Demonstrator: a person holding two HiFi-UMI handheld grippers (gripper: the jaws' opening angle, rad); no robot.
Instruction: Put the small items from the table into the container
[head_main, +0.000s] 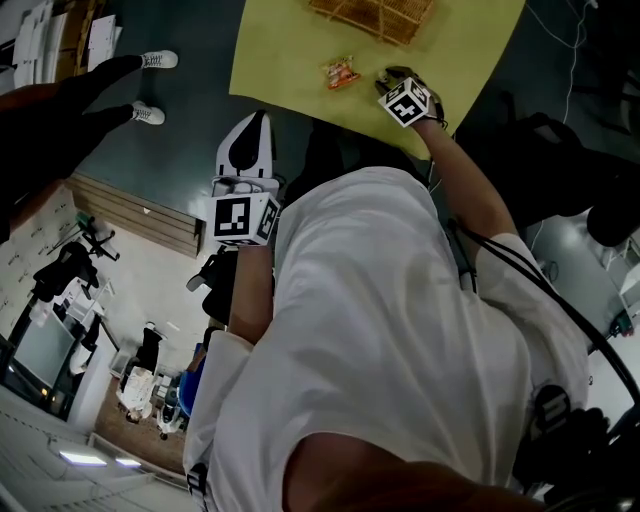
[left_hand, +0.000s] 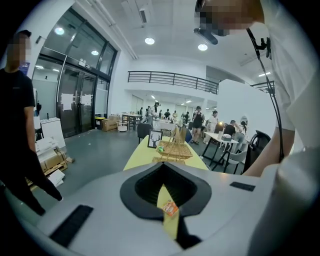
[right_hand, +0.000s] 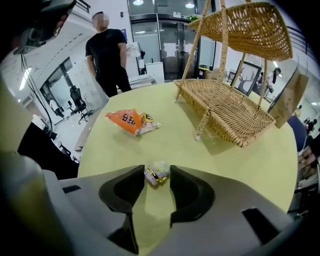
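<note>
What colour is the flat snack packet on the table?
The flat snack packet is mainly orange; right gripper view shows it best.

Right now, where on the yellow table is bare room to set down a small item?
The yellow table is bare on the near right, between the wicker basket and the edge. A narrower bare strip lies between the orange packet and the basket. It is crowded at the near middle, where the right gripper stands open around the wrapped candy.

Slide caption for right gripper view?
Open right gripper around a wrapped candy on the yellow table; orange packet and wicker basket beyond.
</note>
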